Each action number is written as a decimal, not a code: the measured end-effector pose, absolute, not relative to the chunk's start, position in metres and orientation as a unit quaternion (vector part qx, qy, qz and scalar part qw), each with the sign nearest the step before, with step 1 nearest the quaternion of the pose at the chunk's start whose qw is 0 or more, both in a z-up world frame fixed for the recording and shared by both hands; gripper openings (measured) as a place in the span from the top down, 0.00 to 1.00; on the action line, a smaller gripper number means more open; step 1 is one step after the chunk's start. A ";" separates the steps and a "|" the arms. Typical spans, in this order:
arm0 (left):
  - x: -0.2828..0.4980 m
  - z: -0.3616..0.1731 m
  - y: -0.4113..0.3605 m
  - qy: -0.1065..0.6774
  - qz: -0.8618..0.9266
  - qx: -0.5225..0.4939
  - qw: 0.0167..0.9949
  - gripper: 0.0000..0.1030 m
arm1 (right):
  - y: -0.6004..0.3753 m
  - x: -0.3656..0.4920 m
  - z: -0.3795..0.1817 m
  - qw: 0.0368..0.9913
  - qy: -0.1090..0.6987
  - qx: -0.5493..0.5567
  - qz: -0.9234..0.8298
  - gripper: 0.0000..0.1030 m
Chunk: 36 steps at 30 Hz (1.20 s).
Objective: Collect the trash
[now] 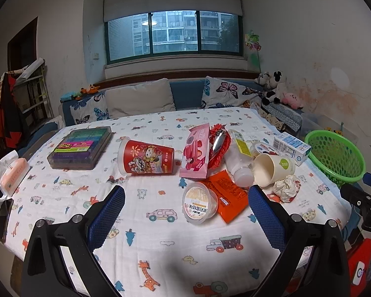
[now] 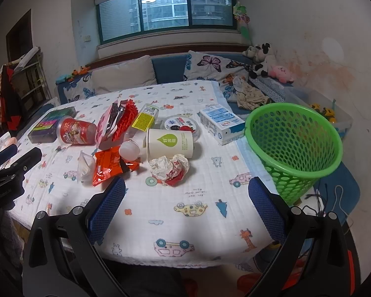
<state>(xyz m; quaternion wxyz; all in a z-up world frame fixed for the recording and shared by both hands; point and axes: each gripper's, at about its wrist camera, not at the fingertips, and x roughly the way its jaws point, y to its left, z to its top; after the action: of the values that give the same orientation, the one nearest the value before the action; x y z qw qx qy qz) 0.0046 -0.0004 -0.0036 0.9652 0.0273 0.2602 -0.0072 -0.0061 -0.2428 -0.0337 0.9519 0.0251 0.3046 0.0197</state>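
Both the left gripper (image 1: 186,212) and the right gripper (image 2: 186,205) hang above the table's near edge, jaws spread wide and holding nothing. Ahead, the trash lies mid-table: a crumpled paper ball (image 2: 169,169), a tipped paper cup (image 2: 170,146), an orange wrapper (image 2: 107,168). The green basket (image 2: 294,146) stands at the table's right edge.

The right gripper (image 2: 186,205) hangs wide open at the bottom of the frame, holding nothing. Above it lies a crumpled wrapper (image 2: 169,169); a green basket (image 2: 294,146) stands at right.
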 end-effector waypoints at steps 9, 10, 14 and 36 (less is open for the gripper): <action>0.005 -0.004 0.002 0.261 -0.008 0.024 0.965 0.06 | -0.244 -0.005 -0.035 0.952 0.304 0.024 0.020 0.04; 0.005 -0.005 0.002 0.261 -0.007 0.024 0.965 0.06 | -0.244 -0.005 -0.035 0.952 0.304 0.024 0.019 0.04; 0.005 -0.004 0.001 0.261 -0.007 0.025 0.965 0.06 | -0.244 -0.005 -0.035 0.952 0.305 0.025 0.019 0.04; 0.006 -0.005 0.001 0.261 -0.007 0.025 0.965 0.06 | -0.244 -0.003 -0.035 0.951 0.306 0.026 0.021 0.04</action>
<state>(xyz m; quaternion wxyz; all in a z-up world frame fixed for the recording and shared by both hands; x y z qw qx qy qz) 0.0064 0.0013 -0.0045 0.9651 0.0254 0.2607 -0.0071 -0.0033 -0.2444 -0.0350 0.9515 0.0258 0.3059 0.0208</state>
